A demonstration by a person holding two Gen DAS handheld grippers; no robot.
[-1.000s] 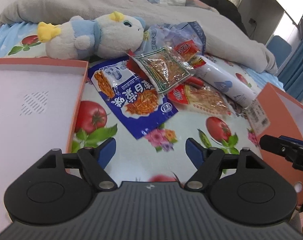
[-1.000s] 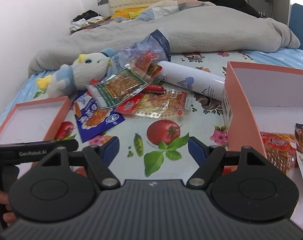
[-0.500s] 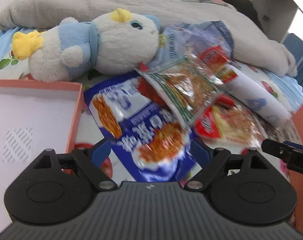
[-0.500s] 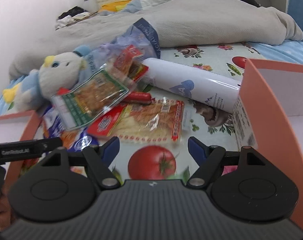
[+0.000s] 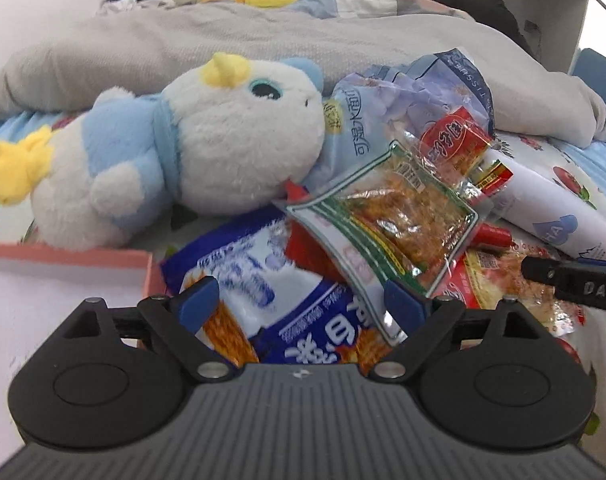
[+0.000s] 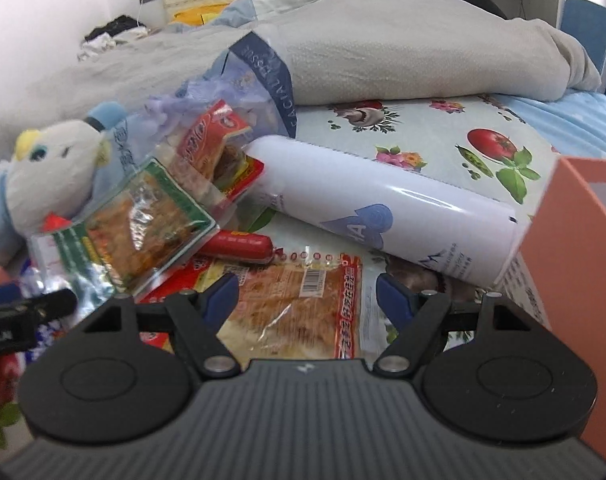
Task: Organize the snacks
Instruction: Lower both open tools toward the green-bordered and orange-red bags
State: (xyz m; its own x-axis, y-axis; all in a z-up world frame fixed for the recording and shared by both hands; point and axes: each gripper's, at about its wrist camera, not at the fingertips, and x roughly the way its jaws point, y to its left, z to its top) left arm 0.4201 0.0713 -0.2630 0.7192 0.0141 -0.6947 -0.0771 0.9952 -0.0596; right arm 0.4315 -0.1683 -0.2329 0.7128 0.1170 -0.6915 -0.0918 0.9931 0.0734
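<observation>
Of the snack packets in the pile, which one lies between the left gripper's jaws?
The blue-and-white packet: it lies between the open jaws of the left gripper, which have just been opening. The green-edged clear packet overlaps its far right corner.

Bright, even daylight here, coming in from the upper right of both views, where the window area burns out to plain white; shadows are soft and short, just a dim band under the plush toy [image 5: 191, 152] and beneath the snack pile; glare streaks along the white tube [image 6: 387, 208] in the right wrist view, and the clear green-edged packet [image 5: 387, 216] glints in both; fisheye bending is strong, the grey blanket [image 5: 183, 44] bowing at the top and the corners going dark; the blue packet [image 5: 263, 304] between the left fingers [image 5: 199, 304] looks smeared; the far left of the right view is blurred too.
</observation>
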